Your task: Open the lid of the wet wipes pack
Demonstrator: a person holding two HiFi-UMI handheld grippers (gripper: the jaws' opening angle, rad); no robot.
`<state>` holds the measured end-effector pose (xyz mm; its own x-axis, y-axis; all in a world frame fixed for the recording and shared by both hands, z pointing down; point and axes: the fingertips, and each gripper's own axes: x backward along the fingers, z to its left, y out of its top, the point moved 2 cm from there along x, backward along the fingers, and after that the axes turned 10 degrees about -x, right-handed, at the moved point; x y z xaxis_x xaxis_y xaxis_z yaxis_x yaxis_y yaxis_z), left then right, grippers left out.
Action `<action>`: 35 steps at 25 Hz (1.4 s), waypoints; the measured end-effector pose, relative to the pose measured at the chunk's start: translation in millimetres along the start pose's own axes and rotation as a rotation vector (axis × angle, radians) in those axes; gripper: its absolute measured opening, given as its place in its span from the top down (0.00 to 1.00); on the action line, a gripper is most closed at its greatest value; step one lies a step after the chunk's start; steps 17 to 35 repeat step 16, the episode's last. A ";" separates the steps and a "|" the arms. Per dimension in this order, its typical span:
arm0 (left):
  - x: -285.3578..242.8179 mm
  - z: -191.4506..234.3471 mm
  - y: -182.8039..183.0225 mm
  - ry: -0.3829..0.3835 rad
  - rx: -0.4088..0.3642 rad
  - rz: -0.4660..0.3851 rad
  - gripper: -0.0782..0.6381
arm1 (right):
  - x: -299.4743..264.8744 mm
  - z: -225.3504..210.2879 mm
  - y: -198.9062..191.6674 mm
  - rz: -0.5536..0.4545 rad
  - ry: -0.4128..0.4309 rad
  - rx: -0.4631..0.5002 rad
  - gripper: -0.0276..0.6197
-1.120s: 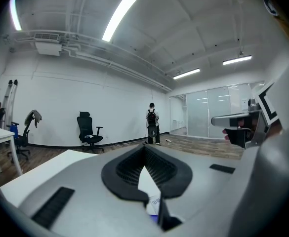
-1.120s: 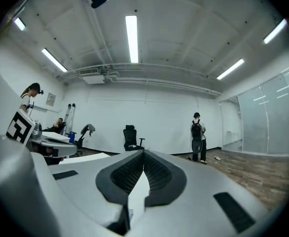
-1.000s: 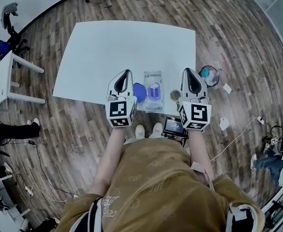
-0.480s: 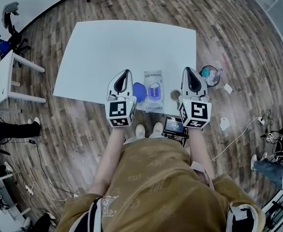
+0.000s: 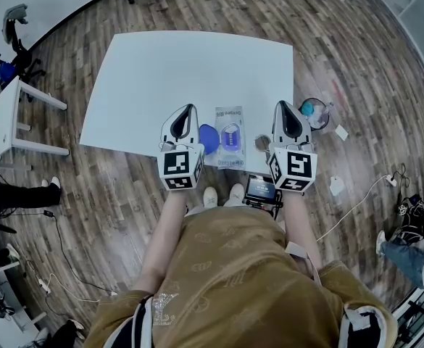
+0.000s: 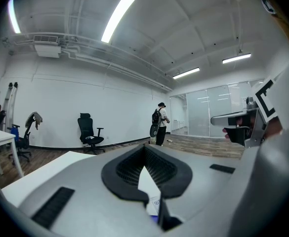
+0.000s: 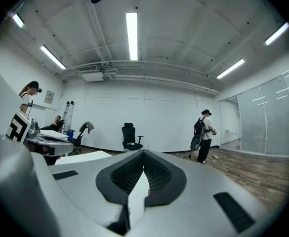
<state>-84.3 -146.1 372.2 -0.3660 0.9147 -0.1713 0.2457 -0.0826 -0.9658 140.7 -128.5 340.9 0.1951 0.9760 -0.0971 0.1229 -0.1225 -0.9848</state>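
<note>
Wet wipes pack [image 5: 230, 138] lies flat near the front edge of the desk [image 5: 183, 71], between my grippers. Left gripper [image 5: 189, 113] is just left of it, right gripper [image 5: 283, 111] just right. Both sets of fingers are clenched with nothing in them, and both point level out over the desk, not down at the pack. A blue rounded flap [image 5: 207, 138] lies against the pack's left edge. It looks like the lid swung open, which is how the task wants it, but I can't be sure from the head view. The pack is probably soft and light, so any lid work means pinning one end and going slowly at the flap's free edge.
</note>
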 end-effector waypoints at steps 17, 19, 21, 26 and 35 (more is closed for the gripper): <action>-1.3 8.0 2.0 0.020 -0.008 -0.005 0.89 | -4.9 1.3 0.7 0.008 -0.002 -0.003 0.94; -1.3 8.0 2.0 0.020 -0.008 -0.005 0.89 | -4.9 1.3 0.7 0.008 -0.002 -0.003 0.94; -1.3 8.0 2.0 0.020 -0.008 -0.005 0.89 | -4.9 1.3 0.7 0.008 -0.002 -0.003 0.94; -1.3 8.0 2.0 0.020 -0.008 -0.005 0.89 | -4.9 1.3 0.7 0.008 -0.002 -0.003 0.94; -1.3 8.0 2.0 0.020 -0.008 -0.005 0.89 | -4.9 1.3 0.7 0.008 -0.002 -0.003 0.94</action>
